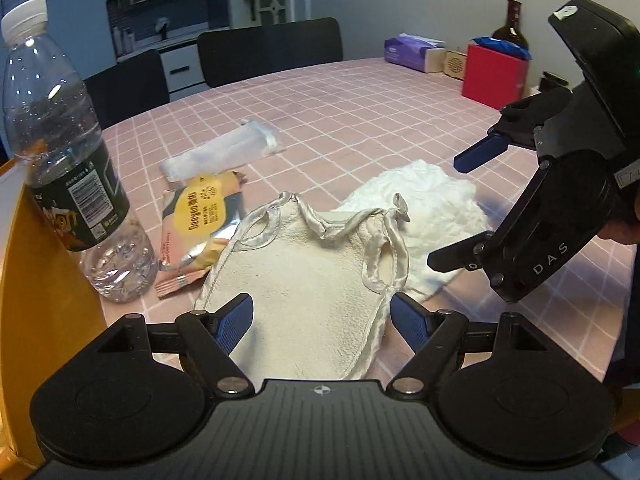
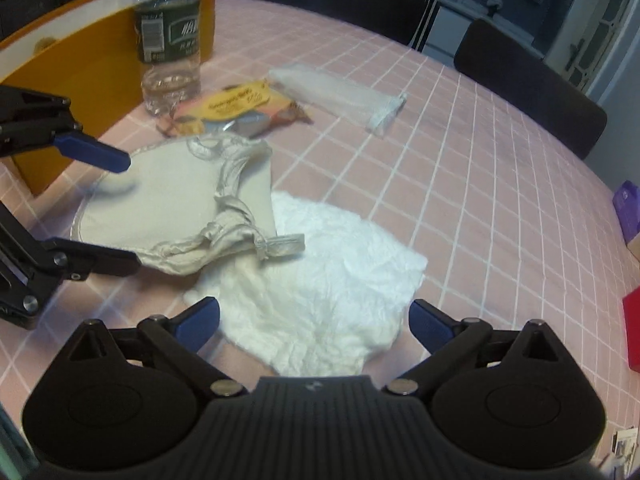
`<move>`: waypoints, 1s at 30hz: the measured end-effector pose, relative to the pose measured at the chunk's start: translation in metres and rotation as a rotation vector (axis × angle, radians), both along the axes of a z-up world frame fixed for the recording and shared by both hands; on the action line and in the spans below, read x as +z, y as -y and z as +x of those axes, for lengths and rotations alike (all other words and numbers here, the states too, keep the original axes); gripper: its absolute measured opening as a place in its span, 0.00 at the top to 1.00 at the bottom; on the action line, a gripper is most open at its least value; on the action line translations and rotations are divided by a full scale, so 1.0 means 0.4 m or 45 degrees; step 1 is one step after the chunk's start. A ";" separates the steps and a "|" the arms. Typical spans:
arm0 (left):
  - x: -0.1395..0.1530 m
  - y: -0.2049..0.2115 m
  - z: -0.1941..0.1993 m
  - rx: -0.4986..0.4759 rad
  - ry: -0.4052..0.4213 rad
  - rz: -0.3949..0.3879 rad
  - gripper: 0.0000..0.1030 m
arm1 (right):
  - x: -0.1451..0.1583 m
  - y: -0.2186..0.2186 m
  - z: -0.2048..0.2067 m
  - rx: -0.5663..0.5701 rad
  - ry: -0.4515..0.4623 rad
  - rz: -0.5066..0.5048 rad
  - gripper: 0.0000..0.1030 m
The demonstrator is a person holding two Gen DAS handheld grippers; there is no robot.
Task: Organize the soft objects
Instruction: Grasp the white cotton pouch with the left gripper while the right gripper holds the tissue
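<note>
A cream terry bib with satin ties (image 1: pixel 316 280) is lying on the pink checked surface (image 1: pixel 360 120), overlapping a white fluffy cloth (image 1: pixel 432 200) on its right. A yellow foil snack packet (image 1: pixel 200 216) is sitting beside its left, a clear plastic water bottle (image 1: pixel 68 152) further left.

Pink checked table (image 1: pixel 360 96) bears bib (image 1: pixel 312 304), white cloth (image 1: pixel 432 208), bottle (image 1: pixel 60 152), snack packet (image 1: pixel 200 224).

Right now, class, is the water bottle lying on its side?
No, the water bottle stands upright on the table beside the snack packet.
</note>
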State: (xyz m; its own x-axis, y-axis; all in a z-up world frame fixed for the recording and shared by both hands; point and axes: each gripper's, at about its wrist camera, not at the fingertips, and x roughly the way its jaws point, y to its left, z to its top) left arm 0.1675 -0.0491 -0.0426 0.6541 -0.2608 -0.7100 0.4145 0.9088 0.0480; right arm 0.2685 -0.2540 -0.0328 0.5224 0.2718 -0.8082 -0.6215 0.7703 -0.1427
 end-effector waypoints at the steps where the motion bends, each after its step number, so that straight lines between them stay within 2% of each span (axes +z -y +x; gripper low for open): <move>1: -0.002 0.003 0.003 0.006 0.000 0.009 0.10 | -0.002 0.000 0.005 -0.009 0.021 0.008 0.04; 3: -0.010 0.006 0.007 0.016 0.000 0.024 0.10 | -0.016 0.004 0.015 -0.030 0.026 0.042 0.04; 5: -0.018 0.011 0.005 0.032 0.020 0.067 0.10 | -0.034 0.008 0.028 -0.053 -0.029 0.066 0.07; 6: -0.020 0.015 0.001 0.045 0.041 0.099 0.10 | -0.048 0.010 0.034 -0.070 -0.073 0.071 0.10; 9: -0.010 0.021 -0.022 0.080 0.142 0.160 0.10 | -0.060 0.028 0.044 -0.128 -0.132 0.148 0.10; 11: -0.007 0.022 -0.022 0.121 0.164 0.177 0.01 | -0.062 0.033 0.049 -0.149 -0.160 0.172 0.11; 14: -0.022 0.012 0.002 0.155 0.107 0.142 0.00 | -0.056 0.024 0.040 -0.138 -0.163 0.164 0.20; 19: -0.061 -0.021 0.041 0.227 -0.033 0.005 0.00 | -0.046 0.009 0.022 -0.094 -0.163 0.166 0.40; 22: -0.066 -0.025 0.039 0.236 -0.014 -0.003 0.00 | -0.042 0.007 0.018 -0.083 -0.162 0.171 0.54; 24: -0.066 -0.026 0.038 0.232 -0.010 -0.014 0.04 | -0.041 0.006 0.019 -0.077 -0.163 0.173 0.65; 27: -0.062 -0.025 0.042 0.226 0.009 -0.016 0.16 | -0.040 -0.001 0.014 -0.066 -0.159 0.162 0.69; 29: -0.057 -0.030 0.044 0.236 0.017 -0.013 0.33 | -0.039 0.000 0.016 -0.070 -0.166 0.164 0.70; 30: -0.055 -0.034 0.043 0.242 0.024 -0.009 0.38 | -0.038 0.001 0.016 -0.072 -0.169 0.167 0.70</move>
